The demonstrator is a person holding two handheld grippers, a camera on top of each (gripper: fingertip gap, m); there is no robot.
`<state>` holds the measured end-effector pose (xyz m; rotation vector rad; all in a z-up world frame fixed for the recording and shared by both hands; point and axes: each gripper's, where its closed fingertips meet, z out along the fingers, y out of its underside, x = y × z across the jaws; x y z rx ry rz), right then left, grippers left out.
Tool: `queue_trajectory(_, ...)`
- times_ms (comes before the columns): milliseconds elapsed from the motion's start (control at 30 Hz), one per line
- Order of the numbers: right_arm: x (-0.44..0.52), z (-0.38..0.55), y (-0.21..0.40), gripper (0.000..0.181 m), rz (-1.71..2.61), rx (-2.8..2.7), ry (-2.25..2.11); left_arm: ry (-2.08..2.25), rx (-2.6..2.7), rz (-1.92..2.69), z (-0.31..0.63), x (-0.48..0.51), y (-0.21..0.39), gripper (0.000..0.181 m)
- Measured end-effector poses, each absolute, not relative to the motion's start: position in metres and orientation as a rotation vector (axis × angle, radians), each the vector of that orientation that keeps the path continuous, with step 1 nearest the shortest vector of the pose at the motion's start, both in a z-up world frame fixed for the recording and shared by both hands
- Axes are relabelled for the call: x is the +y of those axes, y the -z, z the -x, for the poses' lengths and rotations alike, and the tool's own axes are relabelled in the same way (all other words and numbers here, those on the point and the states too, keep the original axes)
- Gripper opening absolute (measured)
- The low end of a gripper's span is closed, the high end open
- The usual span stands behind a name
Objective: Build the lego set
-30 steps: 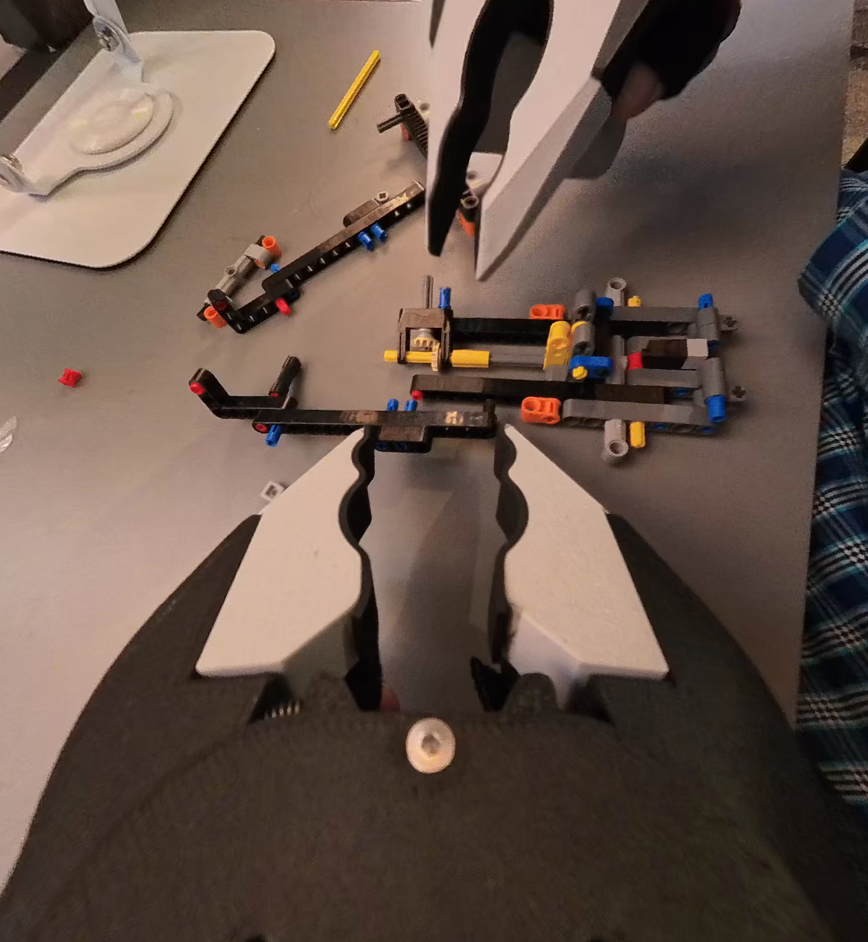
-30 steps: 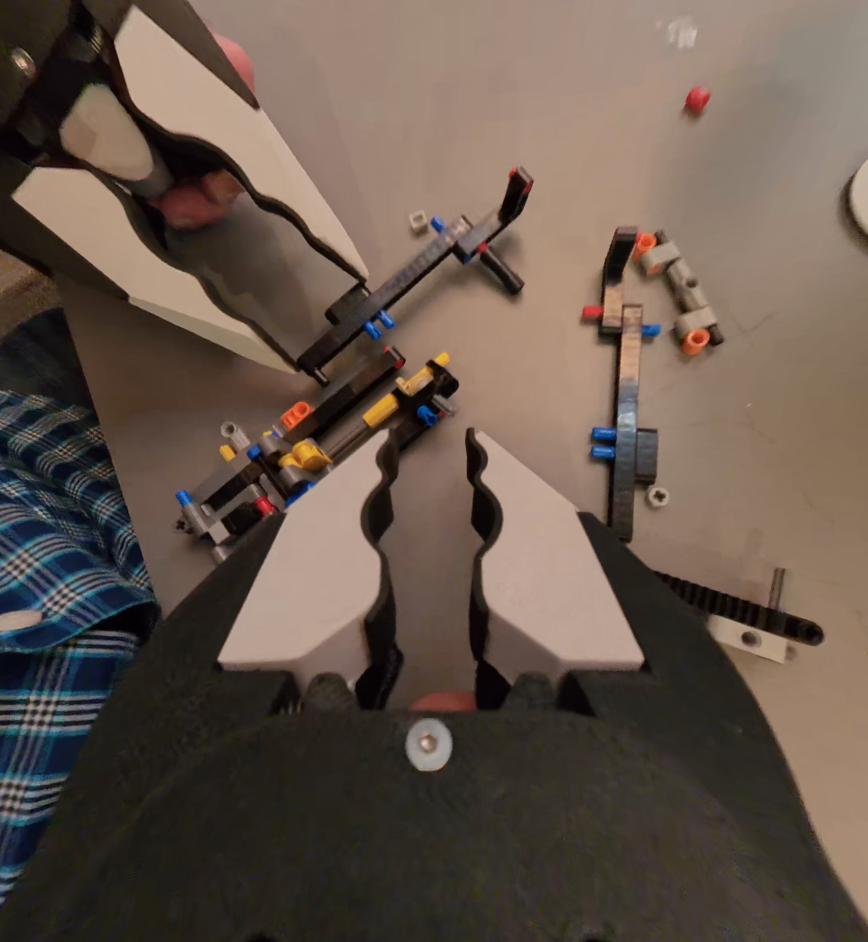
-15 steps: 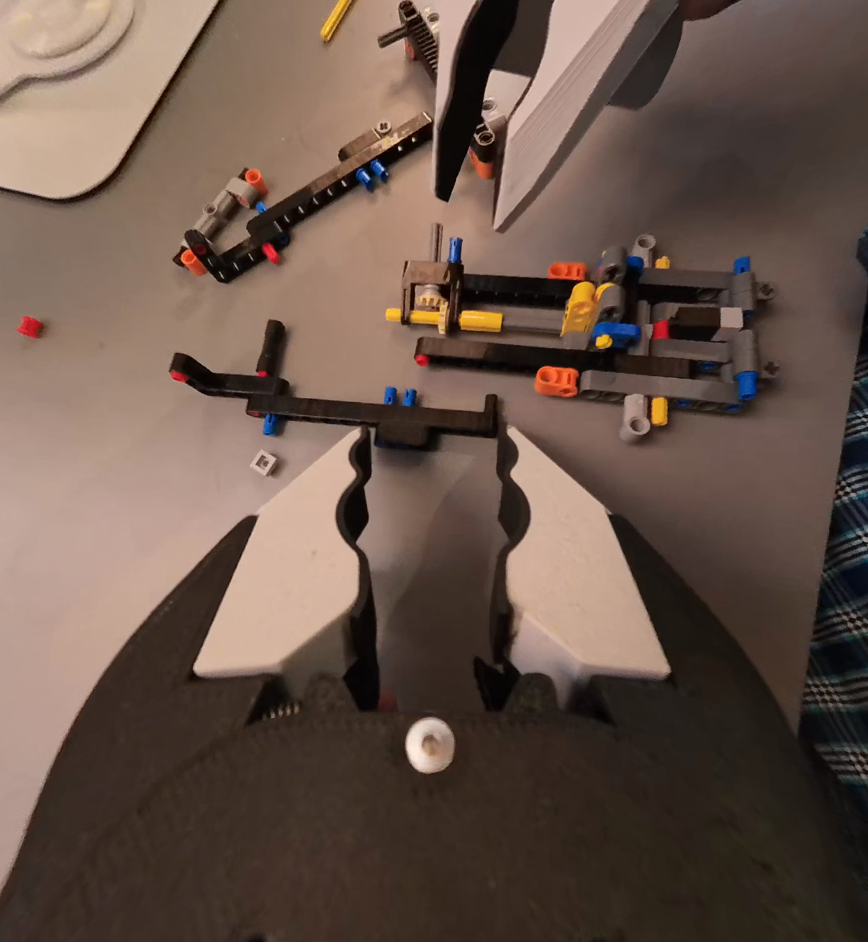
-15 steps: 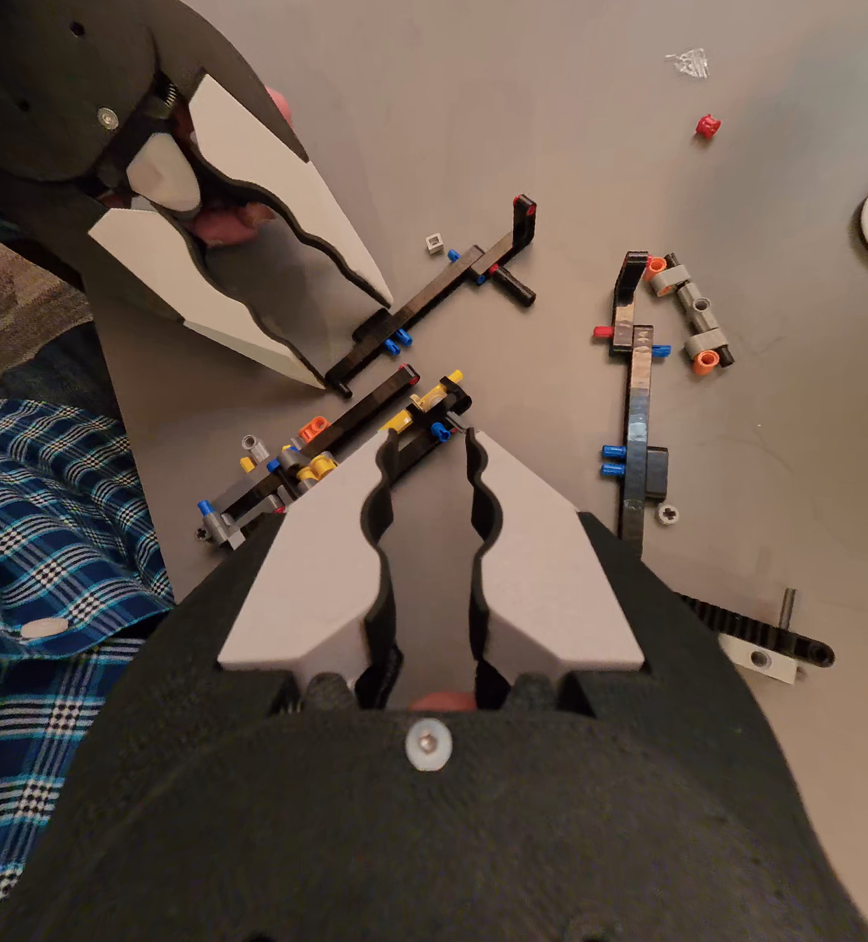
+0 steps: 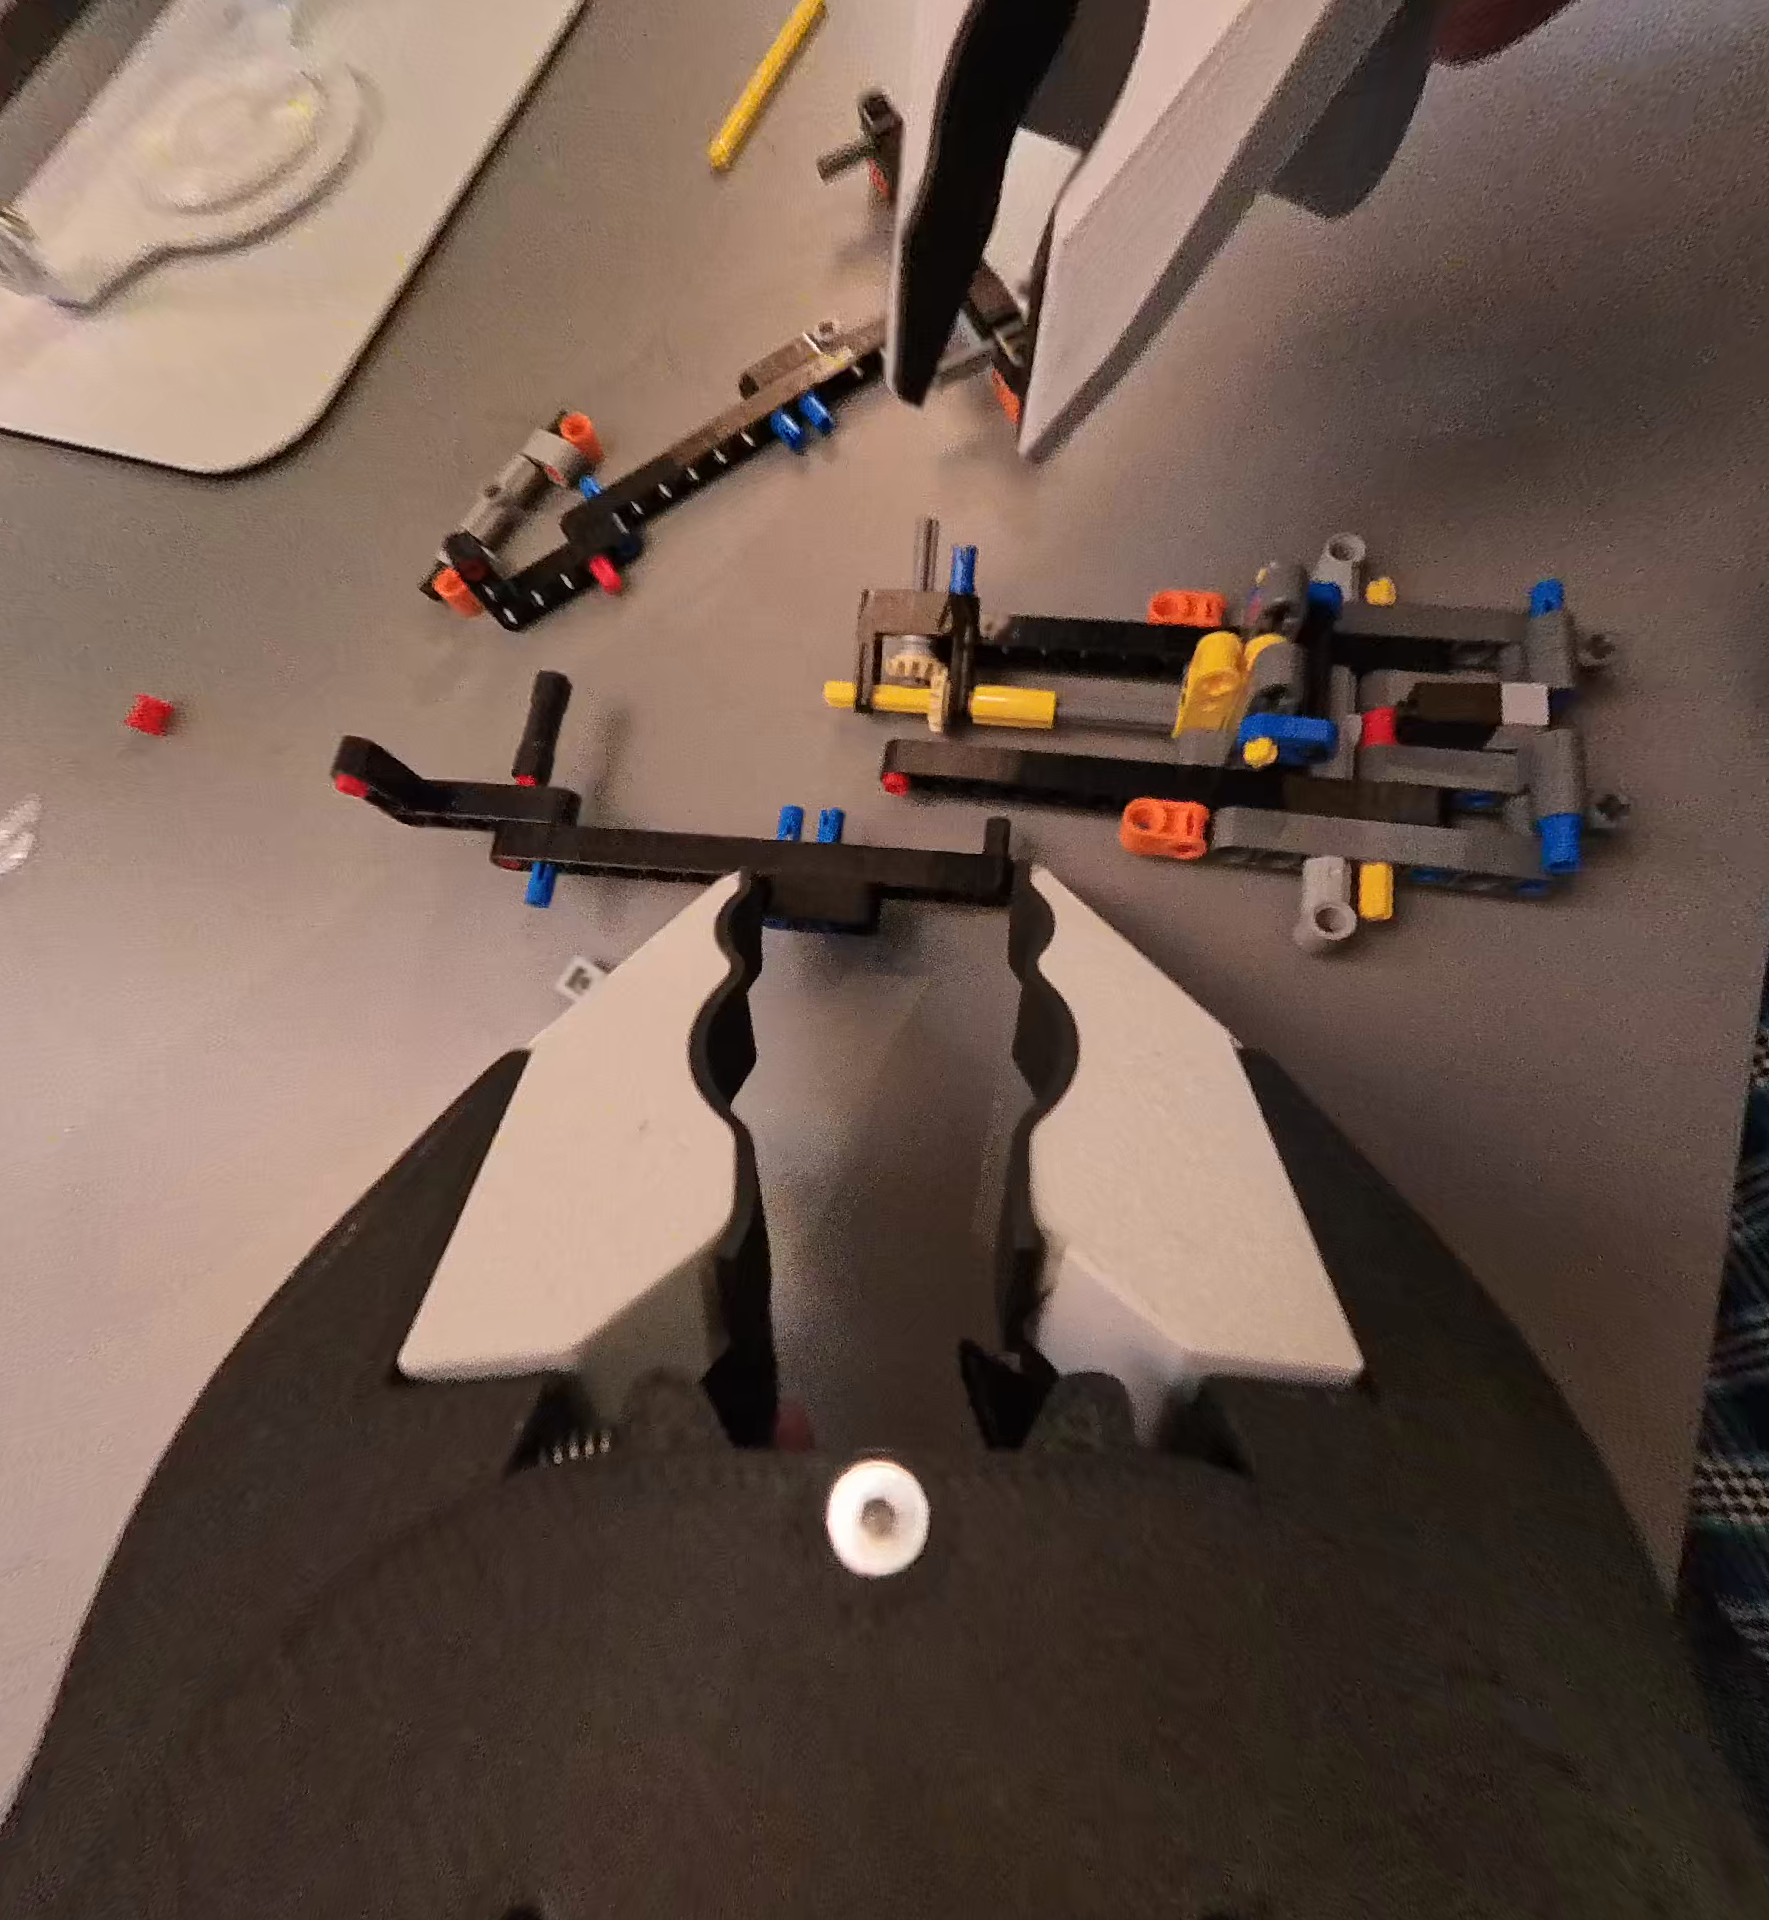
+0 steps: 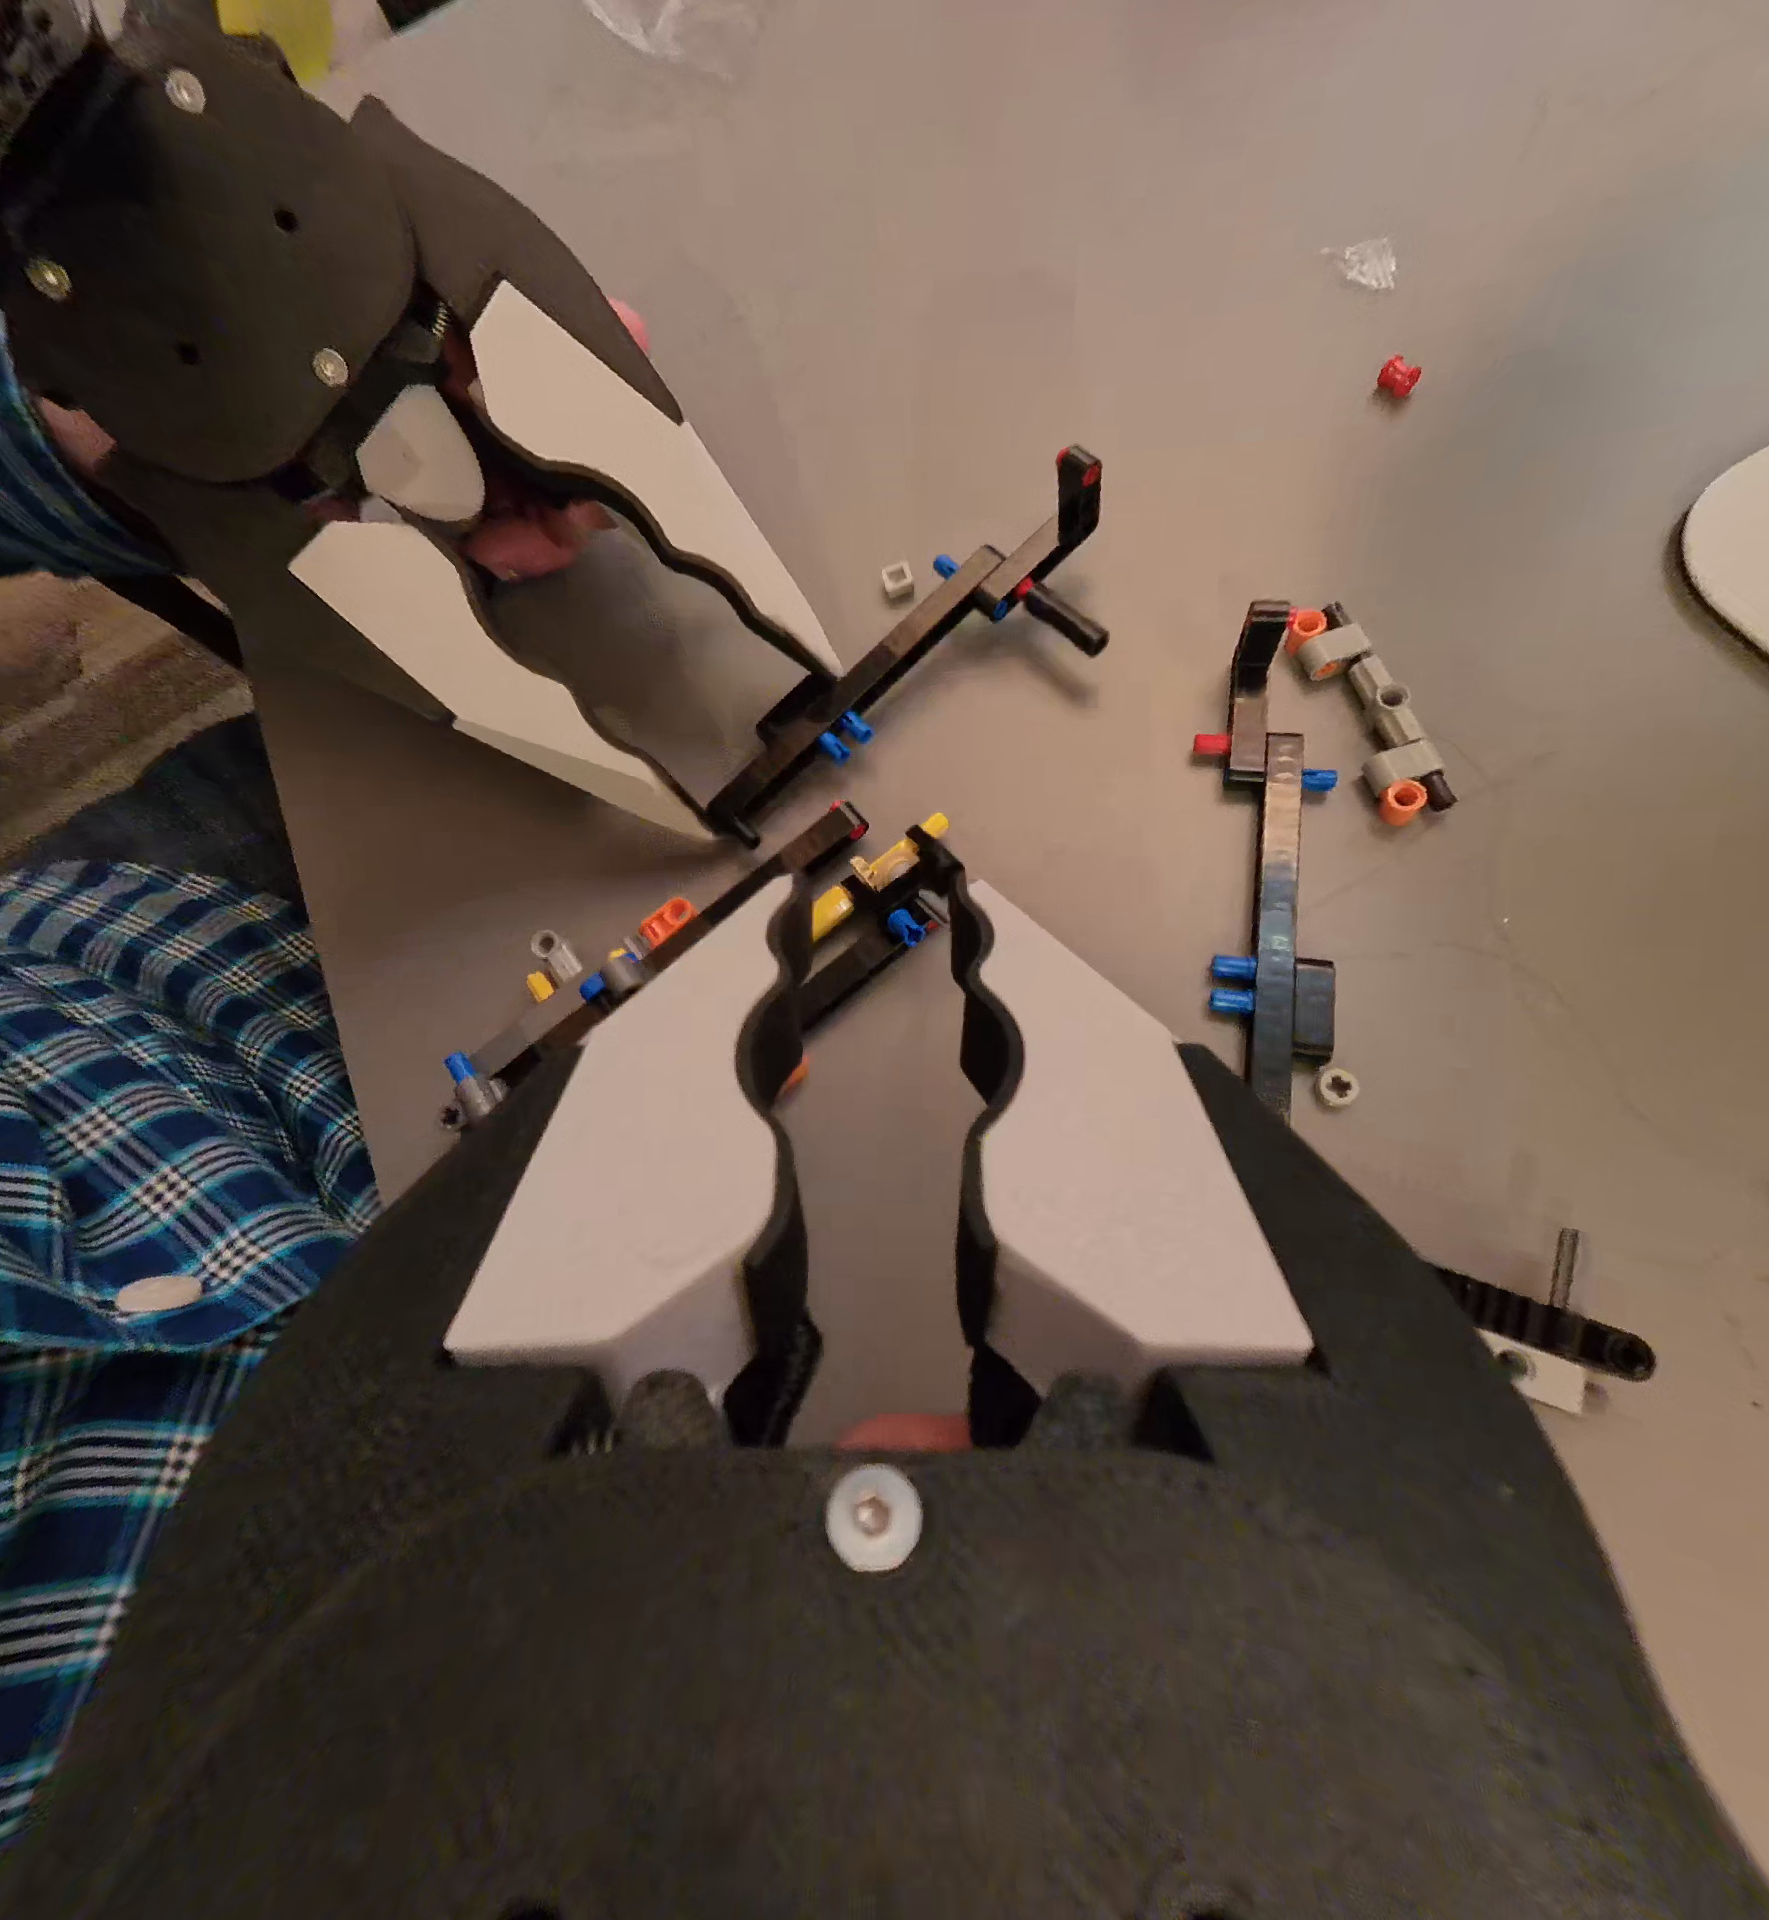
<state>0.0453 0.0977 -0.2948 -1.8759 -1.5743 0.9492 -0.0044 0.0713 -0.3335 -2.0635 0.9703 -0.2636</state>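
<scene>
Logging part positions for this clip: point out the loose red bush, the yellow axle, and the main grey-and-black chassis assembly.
red bush (image 5: 149, 715), left wrist view, on its middle.
yellow axle (image 5: 764, 85), left wrist view, midway along the rod.
chassis assembly (image 5: 1077, 770), left wrist view, on its long black lower beam.

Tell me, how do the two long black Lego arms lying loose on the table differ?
The near black arm, at the left gripper, ends in a bent black link and an upright black peg. The far black arm lies diagonal and carries a grey chain with orange ends. Both have a pair of blue pins and lie flat, ungripped.
</scene>
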Motion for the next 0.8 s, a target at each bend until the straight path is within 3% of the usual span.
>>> queue_trajectory(33, 0.097, -0.044, 0.292, 0.024, 1.876, -1.566, -0.968, 0.258, 0.956, 2.05, 0.006, 0.073, 0.33, 0.046)
queue_trajectory(433, 0.085, -0.004, 0.239, 0.026, 1.915, -1.285, -1.587, 0.062, 0.892, 1.633, -0.007, 0.093, 0.232, 0.046)
queue_trajectory(500, 0.08, -0.002, 0.232, 0.008, 1.883, -1.291, -1.659, 0.024, 0.91, 1.596, -0.01, 0.093, 0.226, 0.046)
queue_trajectory(800, 0.095, -0.012, 0.208, 0.005, 1.779, -1.167, -1.792, 0.152, 0.844, 1.575, -0.008, 0.097, 0.199, 0.052)
